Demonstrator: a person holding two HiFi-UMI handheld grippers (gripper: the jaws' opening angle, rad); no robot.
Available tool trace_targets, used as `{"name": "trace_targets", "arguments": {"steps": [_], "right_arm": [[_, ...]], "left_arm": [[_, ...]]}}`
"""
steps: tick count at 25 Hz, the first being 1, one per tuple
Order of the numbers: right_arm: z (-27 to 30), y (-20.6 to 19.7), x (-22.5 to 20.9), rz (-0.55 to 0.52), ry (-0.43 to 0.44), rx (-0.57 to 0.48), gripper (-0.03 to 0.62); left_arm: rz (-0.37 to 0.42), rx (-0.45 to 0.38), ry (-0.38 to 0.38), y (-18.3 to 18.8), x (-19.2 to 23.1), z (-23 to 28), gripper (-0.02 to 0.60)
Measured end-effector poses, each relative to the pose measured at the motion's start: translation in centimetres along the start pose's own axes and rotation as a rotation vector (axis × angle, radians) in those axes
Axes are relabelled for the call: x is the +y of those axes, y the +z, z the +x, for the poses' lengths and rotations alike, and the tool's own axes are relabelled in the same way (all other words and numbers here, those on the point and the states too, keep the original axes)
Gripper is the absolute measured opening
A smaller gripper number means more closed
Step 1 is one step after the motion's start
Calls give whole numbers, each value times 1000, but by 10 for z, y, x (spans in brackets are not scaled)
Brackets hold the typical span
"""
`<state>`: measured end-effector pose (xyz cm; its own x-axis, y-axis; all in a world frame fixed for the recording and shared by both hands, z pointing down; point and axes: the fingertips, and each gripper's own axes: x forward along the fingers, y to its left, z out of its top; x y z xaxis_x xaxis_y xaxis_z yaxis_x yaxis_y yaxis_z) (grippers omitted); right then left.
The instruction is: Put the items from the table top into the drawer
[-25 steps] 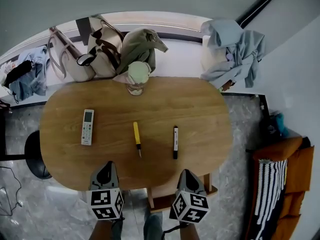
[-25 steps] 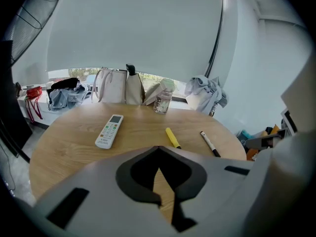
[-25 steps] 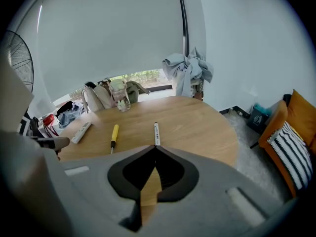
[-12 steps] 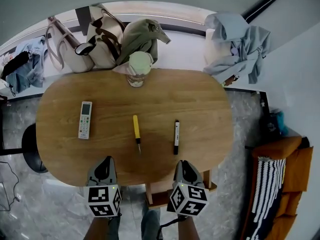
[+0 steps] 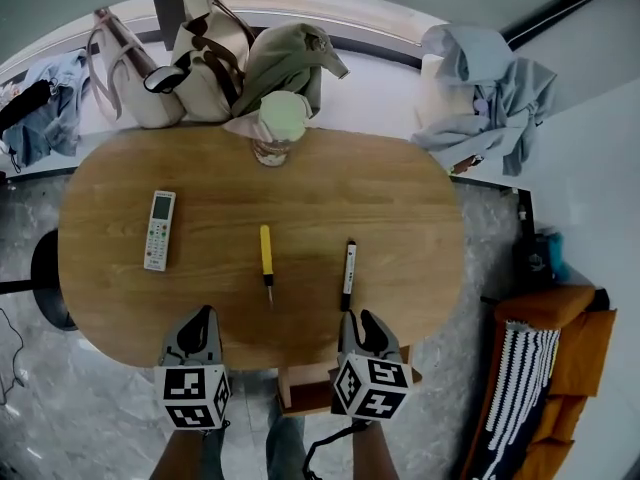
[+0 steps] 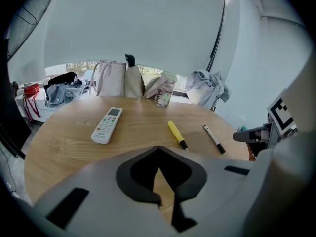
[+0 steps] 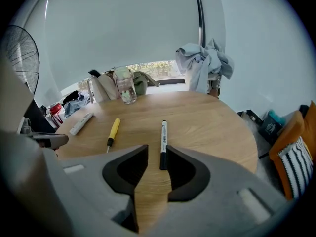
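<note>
Head view: remote control (image 5: 160, 230), yellow screwdriver (image 5: 266, 258) and marker pen (image 5: 348, 273) all lie on the worktop (image 5: 400, 208); none is stowed, and no drawer shows.
Left gripper view: left gripper (image 6: 158, 151) is closed and empty.
Right gripper view: right gripper (image 7: 157, 150) jaws have just been opening and grip nothing; the marker pen lies just ahead of the gap.
Progress: apparently the very start, with all three left.
</note>
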<state>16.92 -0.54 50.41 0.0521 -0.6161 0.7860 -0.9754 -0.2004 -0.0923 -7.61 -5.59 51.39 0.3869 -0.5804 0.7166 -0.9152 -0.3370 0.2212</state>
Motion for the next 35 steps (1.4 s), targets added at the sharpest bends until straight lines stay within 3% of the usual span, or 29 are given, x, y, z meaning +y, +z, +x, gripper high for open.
{"name": "trace_targets", "arguments": {"steps": [15, 35], "right_arm": [[50, 13, -6, -115, 43, 57, 135], [104, 18, -17, -143, 59, 125, 136]], "left_arm": [[15, 16, 6, 4, 0, 25, -8], [-18, 26, 24, 8, 12, 48, -8]]}}
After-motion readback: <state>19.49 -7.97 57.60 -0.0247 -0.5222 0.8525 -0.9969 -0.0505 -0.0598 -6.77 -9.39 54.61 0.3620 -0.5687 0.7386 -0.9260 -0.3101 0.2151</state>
